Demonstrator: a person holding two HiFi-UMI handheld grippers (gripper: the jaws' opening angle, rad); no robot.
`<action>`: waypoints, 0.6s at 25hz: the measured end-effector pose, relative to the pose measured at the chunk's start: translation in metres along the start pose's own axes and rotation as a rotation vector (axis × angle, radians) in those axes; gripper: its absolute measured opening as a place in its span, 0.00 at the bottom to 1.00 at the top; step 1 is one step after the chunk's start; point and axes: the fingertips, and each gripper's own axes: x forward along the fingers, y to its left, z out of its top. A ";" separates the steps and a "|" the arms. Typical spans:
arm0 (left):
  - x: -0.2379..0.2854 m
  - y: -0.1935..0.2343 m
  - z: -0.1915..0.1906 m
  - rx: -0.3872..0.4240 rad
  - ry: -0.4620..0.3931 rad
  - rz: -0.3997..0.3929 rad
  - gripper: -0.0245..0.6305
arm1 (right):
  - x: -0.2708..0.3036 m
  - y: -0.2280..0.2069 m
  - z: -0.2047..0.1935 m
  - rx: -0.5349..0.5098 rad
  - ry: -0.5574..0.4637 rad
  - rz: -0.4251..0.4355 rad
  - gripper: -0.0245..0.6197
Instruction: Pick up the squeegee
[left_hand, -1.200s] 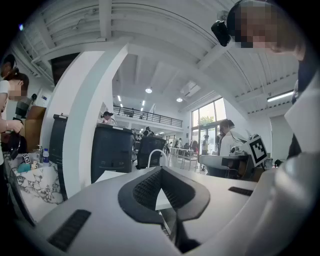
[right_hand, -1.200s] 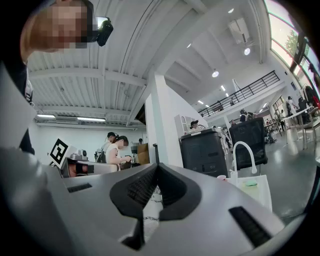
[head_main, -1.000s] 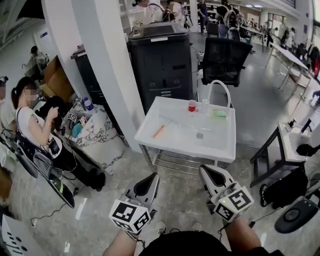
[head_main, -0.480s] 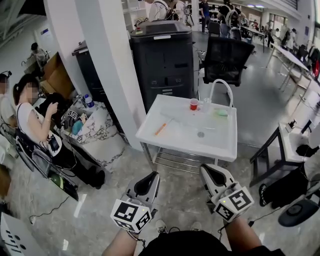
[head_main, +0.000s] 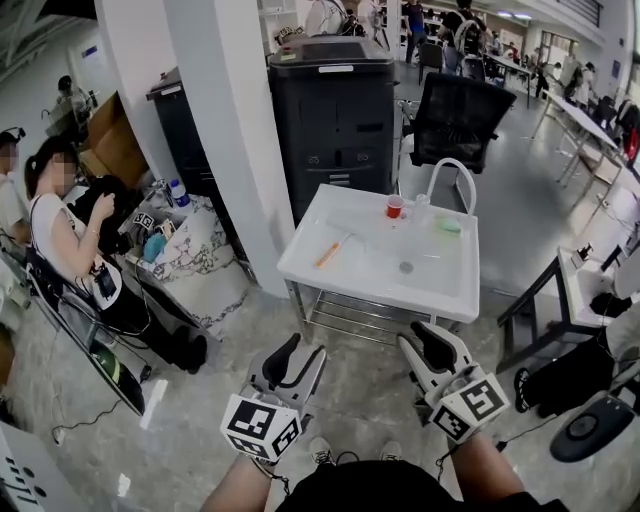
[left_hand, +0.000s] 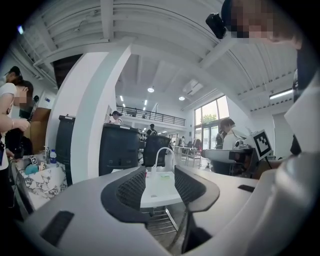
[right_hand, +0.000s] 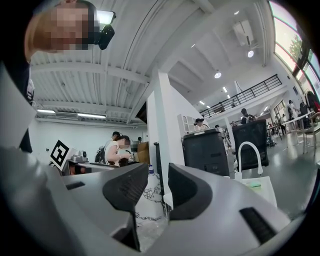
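Observation:
The squeegee (head_main: 330, 252), a thin tool with an orange handle, lies on the left part of the white sink table (head_main: 440, 298) in the head view. Both grippers are held low over the floor, well short of the table. The left gripper (head_main: 296, 356) points at the table, its jaws opening with nothing between them. The right gripper (head_main: 428, 346) beside it is also opening and empty. In the left gripper view the table top (left_hand: 161, 192) shows through the gap of the left gripper (left_hand: 160, 174). The right gripper (right_hand: 156, 175) frames a white pillar.
On the table stand a red cup (head_main: 395, 207), a green sponge (head_main: 447, 226) and a white arched faucet (head_main: 447, 180). A white pillar (head_main: 240, 150) and a black printer (head_main: 335, 110) are behind left. A seated person (head_main: 70, 250) is at left, a small side table (head_main: 575, 290) at right.
Both grippers' jaws have gone from shut to apart. The table has drawn slightly nearer in the head view as both hands moved toward it.

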 end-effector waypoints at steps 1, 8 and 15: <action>-0.002 0.004 0.001 -0.002 0.000 -0.003 0.32 | 0.003 0.002 0.001 -0.001 0.001 -0.005 0.25; -0.007 0.032 -0.005 -0.013 0.004 -0.026 0.33 | 0.027 0.014 -0.004 -0.012 0.005 -0.027 0.26; -0.016 0.065 -0.005 -0.002 0.002 -0.042 0.33 | 0.053 0.028 -0.009 -0.018 -0.010 -0.052 0.26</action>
